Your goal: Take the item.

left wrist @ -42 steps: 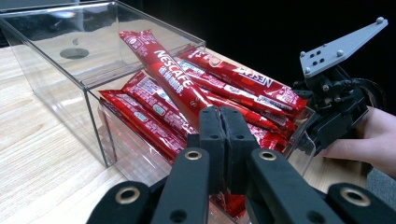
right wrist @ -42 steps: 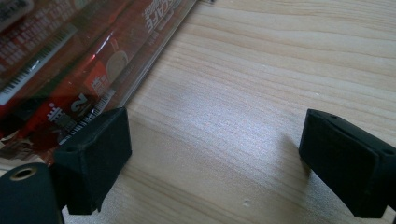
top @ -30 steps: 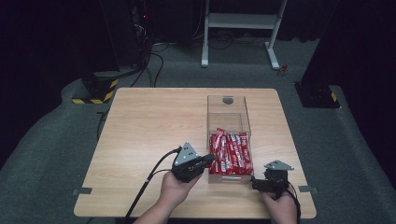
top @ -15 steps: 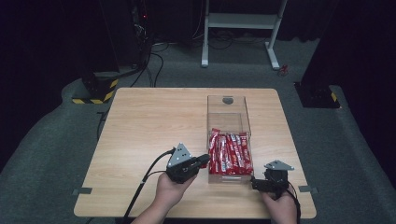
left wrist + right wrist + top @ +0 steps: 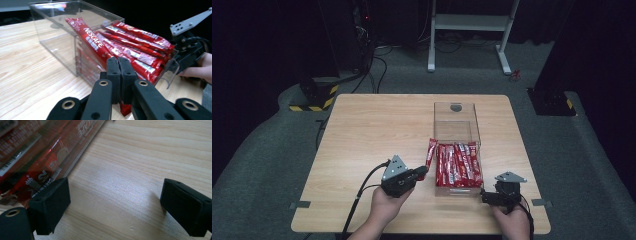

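A red Nescafe stick (image 5: 431, 152) slants along the outside of the clear box's left wall. My left gripper (image 5: 422, 173) is shut on its near end. In the left gripper view the jaws (image 5: 120, 72) meet on the stick (image 5: 92, 42), which rises to the upper left in front of the clear box (image 5: 57, 37). The box (image 5: 455, 122) holds several more red sticks (image 5: 458, 165) in its near half. My right gripper (image 5: 485, 196) rests on the table by the box's near right corner, open, with bare wood between its jaws (image 5: 115, 200).
The wooden table (image 5: 372, 130) has bare room to the left of the box and behind it. The box's far half is unfilled. A person's hand holds each gripper at the near edge. A white stand (image 5: 467, 30) and cables lie on the floor beyond the table.
My left gripper has moved left, away from the box, drawing the red stick with it. The right gripper has stayed put.
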Tool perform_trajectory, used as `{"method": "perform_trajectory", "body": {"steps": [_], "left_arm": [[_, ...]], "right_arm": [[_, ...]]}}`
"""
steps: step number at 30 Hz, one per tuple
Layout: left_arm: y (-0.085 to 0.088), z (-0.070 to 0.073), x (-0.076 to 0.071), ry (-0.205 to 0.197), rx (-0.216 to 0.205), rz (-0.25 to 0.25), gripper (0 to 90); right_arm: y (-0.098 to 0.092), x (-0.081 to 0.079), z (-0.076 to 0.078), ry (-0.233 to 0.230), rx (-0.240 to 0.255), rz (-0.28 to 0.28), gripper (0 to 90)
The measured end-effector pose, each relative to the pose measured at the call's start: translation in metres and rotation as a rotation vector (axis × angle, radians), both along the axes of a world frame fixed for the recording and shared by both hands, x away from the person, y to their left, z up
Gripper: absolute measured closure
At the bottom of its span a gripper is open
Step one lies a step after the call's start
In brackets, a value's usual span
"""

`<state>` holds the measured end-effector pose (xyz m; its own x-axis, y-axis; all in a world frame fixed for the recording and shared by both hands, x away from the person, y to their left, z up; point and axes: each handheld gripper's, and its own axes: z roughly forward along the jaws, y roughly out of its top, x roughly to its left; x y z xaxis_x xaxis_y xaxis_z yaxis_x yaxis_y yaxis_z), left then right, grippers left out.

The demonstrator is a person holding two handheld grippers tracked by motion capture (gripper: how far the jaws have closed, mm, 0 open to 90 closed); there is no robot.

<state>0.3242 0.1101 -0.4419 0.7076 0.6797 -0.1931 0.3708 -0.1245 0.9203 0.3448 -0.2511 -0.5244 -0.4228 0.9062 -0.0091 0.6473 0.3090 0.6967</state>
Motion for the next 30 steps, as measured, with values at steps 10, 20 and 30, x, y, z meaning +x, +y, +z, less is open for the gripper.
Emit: {"method": "perform_trajectory", "body": {"steps": [10, 20, 30], "left_arm": [[0.03, -0.004, 0.006, -0.017, 0.083, 0.035, 88.4], [0.052, -0.012, 0.017, -0.006, 0.098, 0.092, 88.4], [0.059, -0.023, 0.035, 0.02, 0.12, 0.124, 88.4]], "right_arm": [[0.0, 0.0, 0.0, 0.0, 0.0, 0.0, 9.0], [0.0, 0.0, 0.0, 0.0, 0.0, 0.0, 9.0], [0.0, 0.0, 0.0, 0.0, 0.0, 0.0, 9.1]]}}
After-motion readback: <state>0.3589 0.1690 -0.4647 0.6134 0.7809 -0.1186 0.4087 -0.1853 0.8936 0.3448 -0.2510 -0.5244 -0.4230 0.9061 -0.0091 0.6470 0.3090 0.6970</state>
